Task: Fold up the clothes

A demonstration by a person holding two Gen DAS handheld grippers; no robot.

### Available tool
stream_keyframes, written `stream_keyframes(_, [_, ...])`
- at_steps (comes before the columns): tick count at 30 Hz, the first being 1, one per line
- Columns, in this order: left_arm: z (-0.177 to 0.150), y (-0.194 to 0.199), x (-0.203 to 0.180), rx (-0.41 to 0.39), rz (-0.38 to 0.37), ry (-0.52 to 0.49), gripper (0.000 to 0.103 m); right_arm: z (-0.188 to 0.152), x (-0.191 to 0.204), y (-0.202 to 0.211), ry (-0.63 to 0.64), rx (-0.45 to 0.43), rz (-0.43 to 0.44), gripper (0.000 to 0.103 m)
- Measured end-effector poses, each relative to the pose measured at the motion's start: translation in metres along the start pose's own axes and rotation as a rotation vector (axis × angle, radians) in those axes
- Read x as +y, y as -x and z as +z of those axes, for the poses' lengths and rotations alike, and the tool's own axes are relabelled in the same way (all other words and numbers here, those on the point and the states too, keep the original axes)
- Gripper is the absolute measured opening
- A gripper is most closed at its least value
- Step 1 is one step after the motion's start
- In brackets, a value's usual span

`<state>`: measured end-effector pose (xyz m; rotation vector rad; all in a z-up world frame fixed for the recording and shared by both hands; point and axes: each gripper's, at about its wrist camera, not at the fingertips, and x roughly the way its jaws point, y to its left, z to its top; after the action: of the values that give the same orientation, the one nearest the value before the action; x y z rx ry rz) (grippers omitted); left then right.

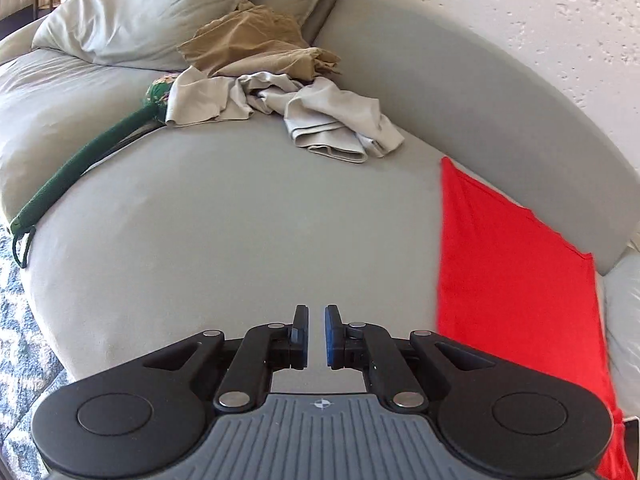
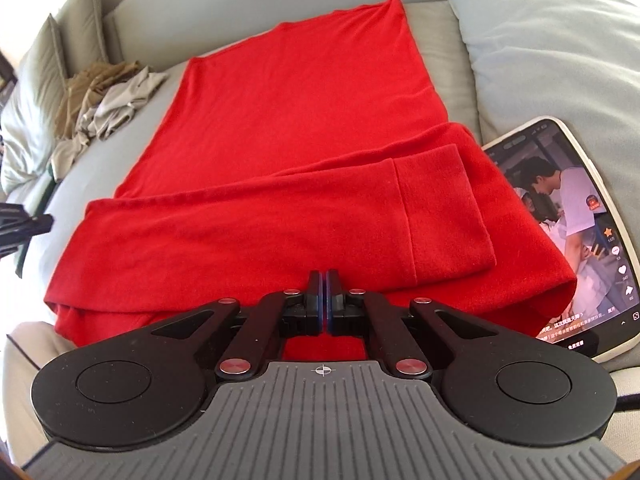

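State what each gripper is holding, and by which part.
Left gripper: open, nothing held. Right gripper: shut over the red garment's near edge; actual pinch cannot be told.

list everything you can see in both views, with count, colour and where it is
red garment: 1, red, spread on the sofa seat, near end folded over with a sleeve on top
grey clothes: a crumpled pile, count unclear, light grey, at the back of the seat
tan garment: 1, tan, crumpled behind the grey pile, against the cushions
green item: 1, dark green, long, with a cord loop, lying along the seat's left edge
tablet: 1, white-edged, screen on with a video, right of the red garment
cushions: at least 2, pale grey-green, upright at the back
sofa: 1, grey
rug: 1, blue and white, on the floor to the left
left gripper: 1, black, slightly open, over bare seat
right gripper: 1, black, shut, over the red garment's near edge
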<state>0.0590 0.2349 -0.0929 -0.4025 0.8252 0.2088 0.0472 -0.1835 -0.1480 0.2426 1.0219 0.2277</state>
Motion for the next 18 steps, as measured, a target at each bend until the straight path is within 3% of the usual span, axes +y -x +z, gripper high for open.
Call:
stream_keyframes(5, [-0.032, 0.017, -0.051, 0.047, -0.243, -0.148, 0.009, -0.001, 0.007, 0.017, -0.023, -0.054, 0.035, 0.008])
stream_keyframes(7, [-0.052, 0.005, -0.07, 0.077, -0.22, -0.224, 0.012, -0.004, 0.012, 0.024, -0.001, -0.078, 0.026, 0.008])
stream_keyframes(9, [-0.069, -0.014, -0.078, 0.129, -0.06, -0.274, 0.012, -0.007, 0.019, 0.02, 0.063, -0.063, -0.025, 0.014])
stream_keyframes(10, [-0.074, -0.018, -0.077, 0.138, 0.02, -0.269, 0.012, -0.009, 0.022, 0.017, 0.096, -0.046, -0.055, 0.024])
stream_keyframes(15, [-0.074, 0.012, -0.059, 0.135, 0.201, -0.292, 0.012, -0.035, 0.018, 0.037, 0.181, 0.022, -0.097, 0.028])
stream_keyframes(18, [-0.078, 0.044, -0.058, 0.119, 0.115, -0.269, 0.01, -0.049, 0.014, 0.059, 0.165, 0.023, -0.081, 0.029])
